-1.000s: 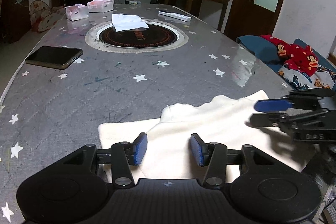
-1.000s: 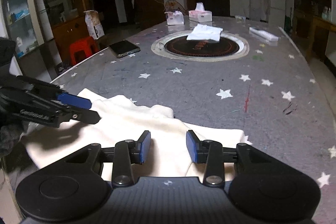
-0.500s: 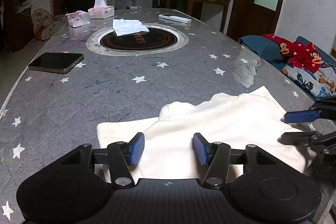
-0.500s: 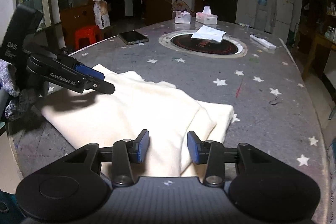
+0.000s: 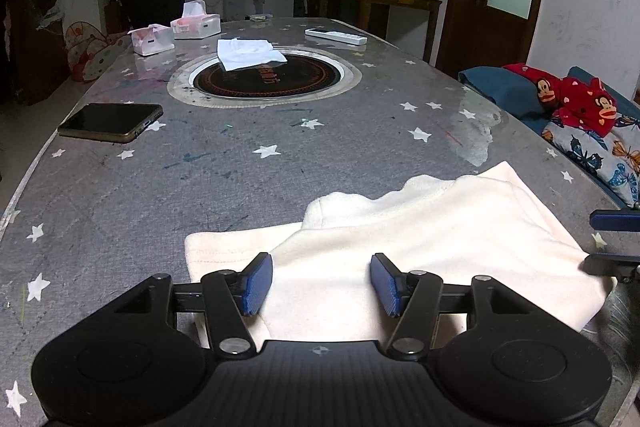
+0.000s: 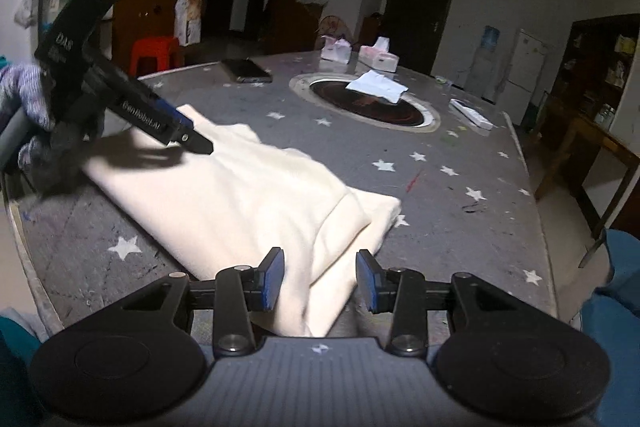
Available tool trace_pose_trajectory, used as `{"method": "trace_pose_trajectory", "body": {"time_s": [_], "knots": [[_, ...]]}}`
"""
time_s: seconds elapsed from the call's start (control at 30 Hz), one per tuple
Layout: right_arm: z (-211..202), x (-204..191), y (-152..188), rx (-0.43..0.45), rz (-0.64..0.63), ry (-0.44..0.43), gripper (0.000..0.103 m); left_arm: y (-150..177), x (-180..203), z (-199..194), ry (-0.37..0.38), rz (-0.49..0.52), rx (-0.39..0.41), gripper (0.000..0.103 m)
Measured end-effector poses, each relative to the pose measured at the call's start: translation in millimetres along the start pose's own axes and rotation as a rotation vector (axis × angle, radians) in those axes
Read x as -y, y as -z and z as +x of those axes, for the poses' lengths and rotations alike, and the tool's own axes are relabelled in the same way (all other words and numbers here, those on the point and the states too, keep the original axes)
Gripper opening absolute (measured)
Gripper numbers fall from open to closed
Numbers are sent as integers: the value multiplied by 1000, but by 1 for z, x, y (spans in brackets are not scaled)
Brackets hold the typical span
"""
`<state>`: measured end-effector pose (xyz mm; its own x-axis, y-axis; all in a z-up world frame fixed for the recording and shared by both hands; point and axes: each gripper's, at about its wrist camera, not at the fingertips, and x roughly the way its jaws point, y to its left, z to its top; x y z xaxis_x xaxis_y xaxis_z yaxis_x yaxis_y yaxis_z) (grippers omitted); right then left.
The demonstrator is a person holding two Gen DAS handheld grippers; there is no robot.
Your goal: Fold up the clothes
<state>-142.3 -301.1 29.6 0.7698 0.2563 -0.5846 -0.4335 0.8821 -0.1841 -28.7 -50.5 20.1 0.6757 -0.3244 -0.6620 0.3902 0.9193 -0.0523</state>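
- Cream garment [image 5: 420,235]: soft, matt, fleecy cloth.
- Table [image 5: 200,179]: grey star-printed covering under a glossy, reflective film.
- Left gripper [image 5: 321,285]: matt black plastic, blue pads, metal rivets.
- Phone [image 5: 110,121], far left: glossy screen.

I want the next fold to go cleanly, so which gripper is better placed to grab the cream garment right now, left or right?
Right, probably. The right gripper is open with the cream garment's layered corner lying between its fingers. The left gripper, also open, hovers over flat cloth with no edge between its fingers.
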Motion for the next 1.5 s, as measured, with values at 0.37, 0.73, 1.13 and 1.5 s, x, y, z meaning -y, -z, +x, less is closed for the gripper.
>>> {"method": "trace_pose_trajectory", "body": {"time_s": [0.37, 0.73, 1.13, 1.5], "knots": [[-6, -10, -13, 50, -24, -36, 40, 9, 19, -32, 28, 60, 39, 58], [23, -51, -25, 49, -120, -159, 39, 39, 53, -50, 106, 153, 60, 39], [24, -48, -41, 64, -86, -219, 38, 43, 41, -70, 69, 87, 93, 39], [76, -63, -62, 35, -42, -314, 28, 57, 7, -72, 22, -40, 61, 39]]}}
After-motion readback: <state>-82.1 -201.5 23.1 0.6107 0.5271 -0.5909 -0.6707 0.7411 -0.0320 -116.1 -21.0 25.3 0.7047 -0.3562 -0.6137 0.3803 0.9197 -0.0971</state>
